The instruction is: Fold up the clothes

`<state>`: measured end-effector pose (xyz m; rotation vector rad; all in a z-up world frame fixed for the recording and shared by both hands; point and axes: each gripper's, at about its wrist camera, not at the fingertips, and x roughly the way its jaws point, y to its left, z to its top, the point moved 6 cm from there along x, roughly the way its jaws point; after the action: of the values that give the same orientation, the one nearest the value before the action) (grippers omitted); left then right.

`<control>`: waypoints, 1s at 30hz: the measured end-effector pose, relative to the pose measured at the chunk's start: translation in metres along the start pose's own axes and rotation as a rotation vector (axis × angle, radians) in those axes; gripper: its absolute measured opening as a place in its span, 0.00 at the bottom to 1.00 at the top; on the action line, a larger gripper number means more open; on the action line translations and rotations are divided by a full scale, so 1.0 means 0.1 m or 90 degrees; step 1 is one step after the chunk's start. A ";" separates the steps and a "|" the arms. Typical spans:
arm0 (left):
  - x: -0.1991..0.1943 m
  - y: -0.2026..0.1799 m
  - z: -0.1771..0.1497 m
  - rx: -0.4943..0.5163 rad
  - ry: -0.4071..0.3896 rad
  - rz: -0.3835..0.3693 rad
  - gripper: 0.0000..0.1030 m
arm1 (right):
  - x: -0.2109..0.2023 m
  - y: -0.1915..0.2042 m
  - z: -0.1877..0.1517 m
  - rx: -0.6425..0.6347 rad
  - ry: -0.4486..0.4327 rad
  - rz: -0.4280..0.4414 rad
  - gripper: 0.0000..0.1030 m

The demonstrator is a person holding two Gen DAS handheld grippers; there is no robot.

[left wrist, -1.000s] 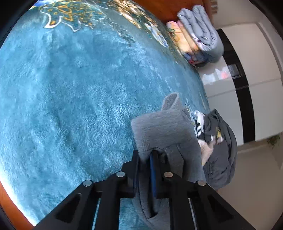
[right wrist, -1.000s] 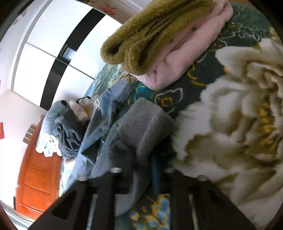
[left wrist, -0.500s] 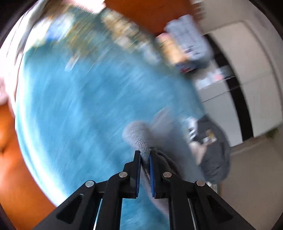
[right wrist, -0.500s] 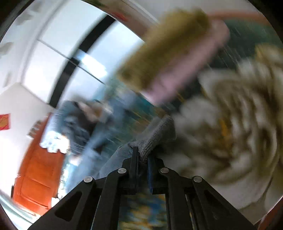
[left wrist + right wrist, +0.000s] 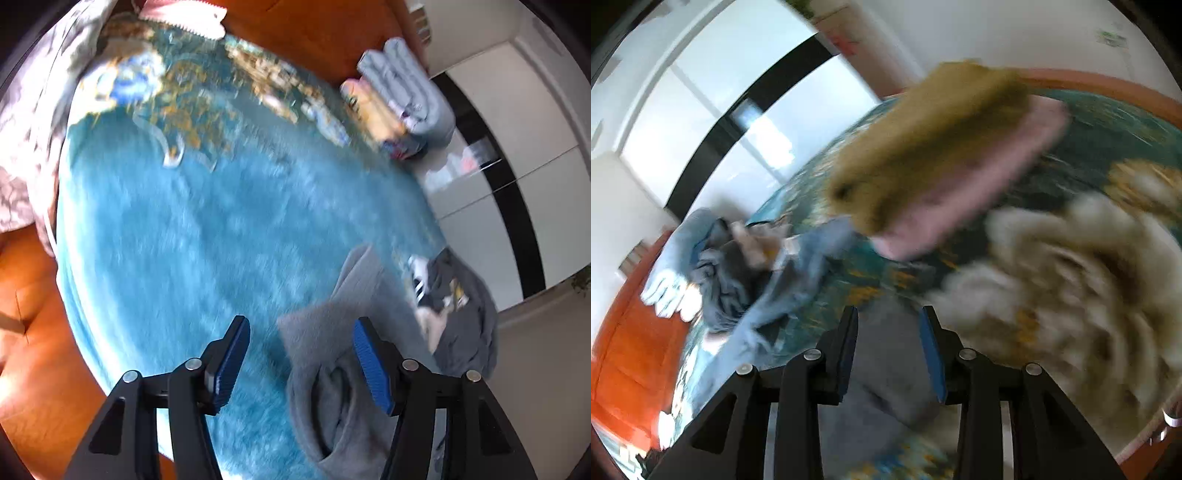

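On the teal plush blanket (image 5: pixel 177 236) covering the bed, the left tool (image 5: pixel 301 363) stood wide open above the grey folded garment (image 5: pixel 325 332), while the right tool (image 5: pixel 888 349), also open, straddled that garment's blurred grey cloth.

White wardrobe doors (image 5: pixel 524 122) — black strips, orange bedframe (image 5: pixel 33 354)

Bed blanket (image 5: pixel 192 236) — teal-blue plush, gold and white floral motif near far edge; large cream flower (image 5: pixel 1071 280) in right wrist view. Grey garment (image 5: pixel 332 354) — plain mid-grey fleece. Clothes pile (image 5: pixel 461 317) — dark grey, with black-and-white stripes. Folded stack (image 5: pixel 945 155) — olive-mustard over pale pink. Far rolled bundle (image 5: pixel 406 81) — light blue-grey. Left gripper (image 5: pixel 301 362) and right gripper (image 5: pixel 888 352) — black frames, blue pads. Bed frame (image 5: pixel 33 350) — orange-brown.
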<state>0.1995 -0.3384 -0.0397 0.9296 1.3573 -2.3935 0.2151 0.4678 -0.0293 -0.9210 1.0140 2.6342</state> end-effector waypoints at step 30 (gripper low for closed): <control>2.46 -1.55 0.07 -0.111 0.301 0.024 0.69 | 1.38 1.44 0.84 -0.194 0.109 -0.060 0.38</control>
<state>-0.0682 -0.2357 -0.0858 1.5177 1.6498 -2.0595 0.0121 0.4060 0.0147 -1.2432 0.5901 2.7115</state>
